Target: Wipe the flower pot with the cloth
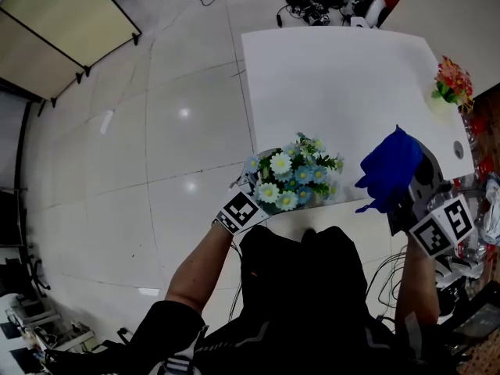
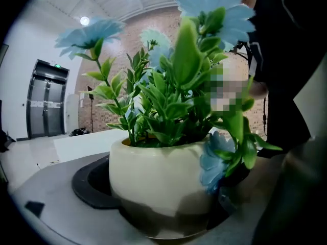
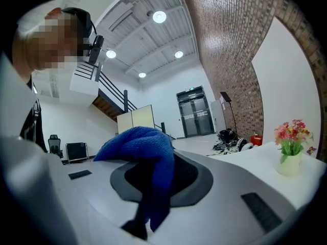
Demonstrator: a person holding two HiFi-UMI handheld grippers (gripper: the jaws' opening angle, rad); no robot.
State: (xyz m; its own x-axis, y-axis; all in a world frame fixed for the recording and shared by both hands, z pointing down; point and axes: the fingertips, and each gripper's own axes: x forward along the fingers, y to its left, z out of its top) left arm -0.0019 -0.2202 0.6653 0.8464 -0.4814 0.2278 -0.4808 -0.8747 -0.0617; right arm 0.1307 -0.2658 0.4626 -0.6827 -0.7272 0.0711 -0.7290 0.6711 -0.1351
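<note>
While the left gripper (image 1: 250, 192) clamps the flower pot (image 2: 161, 177), right gripper (image 1: 404, 198) tight on the cloth (image 1: 388, 166).

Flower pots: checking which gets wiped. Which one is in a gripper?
The blue-flowered pot, between the left gripper's jaws; the red-flowered pot stands alone on the table.

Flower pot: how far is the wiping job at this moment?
Done: the left gripper is shut on the pot, the right gripper on the cloth. In hand: both are held apart near the table edge. Left: bring the cloth to the pot and wipe; no contact shows yet.
</note>
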